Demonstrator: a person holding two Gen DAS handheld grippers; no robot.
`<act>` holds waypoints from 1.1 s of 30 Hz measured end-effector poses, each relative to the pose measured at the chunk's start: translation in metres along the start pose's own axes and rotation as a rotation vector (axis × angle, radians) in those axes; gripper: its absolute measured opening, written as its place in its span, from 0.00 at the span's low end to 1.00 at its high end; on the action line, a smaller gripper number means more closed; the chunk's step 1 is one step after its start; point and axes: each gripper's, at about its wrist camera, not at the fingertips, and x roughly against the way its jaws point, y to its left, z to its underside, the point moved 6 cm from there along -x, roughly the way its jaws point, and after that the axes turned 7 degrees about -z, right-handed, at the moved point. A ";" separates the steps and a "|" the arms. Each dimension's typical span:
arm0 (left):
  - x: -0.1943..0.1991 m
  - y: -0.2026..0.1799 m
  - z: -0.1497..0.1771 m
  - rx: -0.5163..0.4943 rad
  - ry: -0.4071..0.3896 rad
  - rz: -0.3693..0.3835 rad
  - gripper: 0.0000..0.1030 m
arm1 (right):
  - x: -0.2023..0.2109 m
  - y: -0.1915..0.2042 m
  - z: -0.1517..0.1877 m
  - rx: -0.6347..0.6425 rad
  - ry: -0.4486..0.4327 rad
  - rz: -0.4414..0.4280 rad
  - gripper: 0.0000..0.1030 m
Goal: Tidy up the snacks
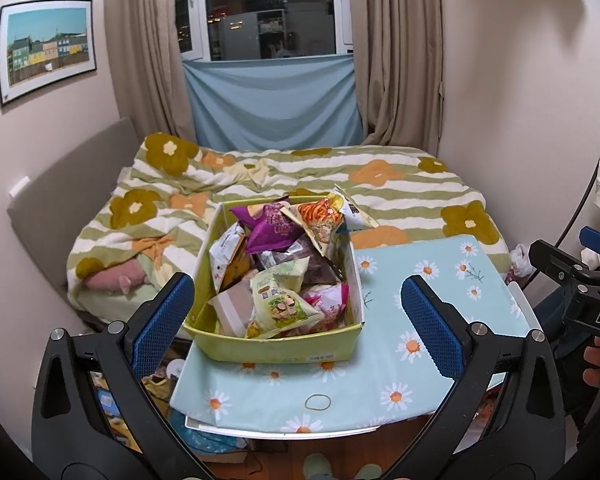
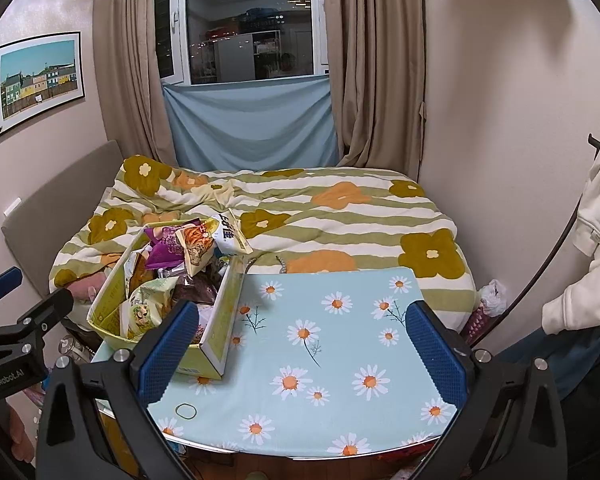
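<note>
Left gripper [image 1: 296, 312]: jaws spread wide, nothing between the blue pads, held above the near edge of the table, aimed at the box.
Right gripper [image 2: 300, 344]: jaws spread wide as well, empty, hovering over the bare right part of the table; also seen at the right edge of the left wrist view, with fingers of a hand behind it.
Yellow-green box [image 1: 284, 348]: open-topped, on the left part of the table, far end reaching toward the bed.
Snack packets [image 1: 284, 304]: heaped loosely inside the box, some poking above the rim.
Purple packet [image 1: 270, 230]: on top of the heap at the far end.
Orange packet [image 1: 320, 222]: just beside the purple one, leaning at the far right corner.
Pale green packets [image 1: 280, 280]: near the front of the box.
Table [image 2: 340, 360]: light blue cloth printed with daisies.
Rubber band [image 1: 318, 402]: flat on the cloth, in front of the box, near the table's edge.
Bed [image 2: 340, 208]: behind the table, striped cover with large flowers.
</note>
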 end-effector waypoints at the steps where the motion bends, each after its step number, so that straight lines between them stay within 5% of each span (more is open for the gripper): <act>1: 0.000 0.000 0.000 0.000 0.001 0.000 1.00 | 0.000 0.000 0.000 0.000 0.001 0.002 1.00; 33: -0.010 0.010 -0.001 -0.011 -0.034 -0.005 1.00 | -0.003 0.000 0.000 -0.009 0.007 0.012 1.00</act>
